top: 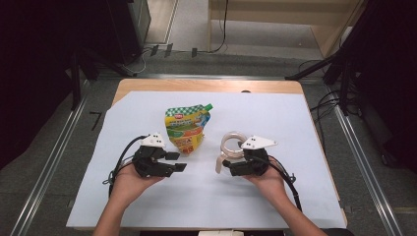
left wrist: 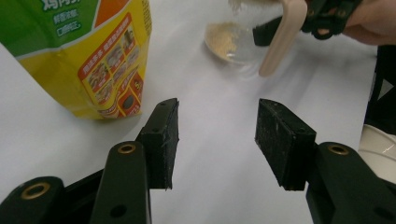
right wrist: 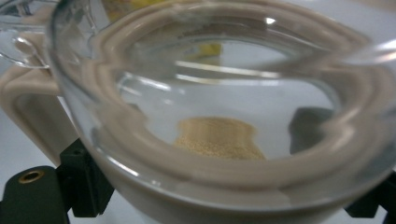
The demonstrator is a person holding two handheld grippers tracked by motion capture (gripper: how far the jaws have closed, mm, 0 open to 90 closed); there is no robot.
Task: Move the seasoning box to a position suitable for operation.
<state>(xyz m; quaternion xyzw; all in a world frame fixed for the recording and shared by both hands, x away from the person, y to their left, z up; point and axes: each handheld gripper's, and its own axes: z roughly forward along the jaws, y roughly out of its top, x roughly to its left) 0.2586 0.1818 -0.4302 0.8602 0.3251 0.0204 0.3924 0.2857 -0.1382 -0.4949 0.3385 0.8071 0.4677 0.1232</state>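
Note:
A yellow and green food pouch [top: 187,129] lies on the pale sheet [top: 275,118], spout toward the far right. My left gripper [top: 177,162] rests just near of it, open with nothing between its black pads [left wrist: 163,140]; the pouch [left wrist: 79,51] sits ahead to its left. My right gripper [top: 230,162] is shut on a clear glass jar [top: 232,141] with a beige rim and handle. The jar [right wrist: 140,60] is close up in the right gripper view, with a little beige powder [right wrist: 217,137] at its bottom. The left gripper view shows the jar's handle [left wrist: 285,37] too.
The sheet covers a wooden table [top: 206,86] whose far edge shows. Black stands and cables [top: 339,64] are on the floor beyond, and metal rails [top: 49,167] run along both sides. A white rounded object [left wrist: 378,144] sits at the right edge of the left gripper view.

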